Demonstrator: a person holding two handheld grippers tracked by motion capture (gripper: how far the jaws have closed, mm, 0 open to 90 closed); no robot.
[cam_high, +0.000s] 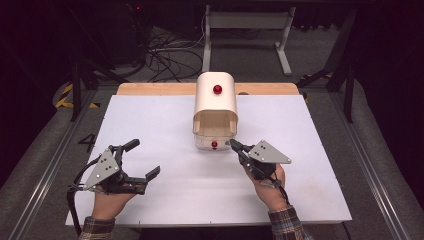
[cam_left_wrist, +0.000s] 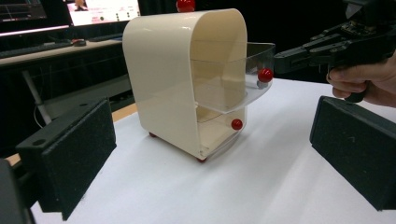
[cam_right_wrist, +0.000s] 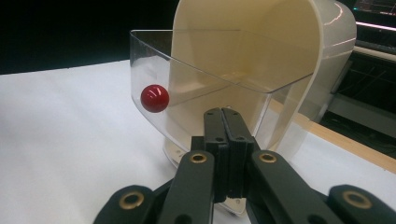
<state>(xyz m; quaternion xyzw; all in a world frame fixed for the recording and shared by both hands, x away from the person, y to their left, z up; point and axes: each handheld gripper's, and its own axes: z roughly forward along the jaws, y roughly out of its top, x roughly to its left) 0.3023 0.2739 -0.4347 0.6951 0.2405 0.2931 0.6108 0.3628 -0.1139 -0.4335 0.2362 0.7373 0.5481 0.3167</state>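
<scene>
While your right gripper (cam_high: 235, 145) sits pressed together with nothing between the jaws, its tip is just beside the right front corner of the clear drawer (cam_right_wrist: 210, 88); touching or not, can't tell. That drawer is pulled partway out of the cream cabinet (cam_high: 215, 97), which stands at the middle far part of the white table (cam_high: 150, 125). Its red knob (cam_right_wrist: 154, 98) faces you, left of the closed jaws in the right gripper view. A lower drawer has a smaller red knob (cam_left_wrist: 236, 124), its clear front hard to make out. Another red knob (cam_high: 217, 89) sits on the cabinet top, cut off by the frame edge in the left gripper view. Your left gripper (cam_high: 145, 160) rests at the near left, well apart from the cabinet, jaws wide apart and empty. Both pads (cam_left_wrist: 74, 149) are cropped at the bottom edge. Your right hand (cam_left_wrist: 369, 84) is partly cut off at the right.
</scene>
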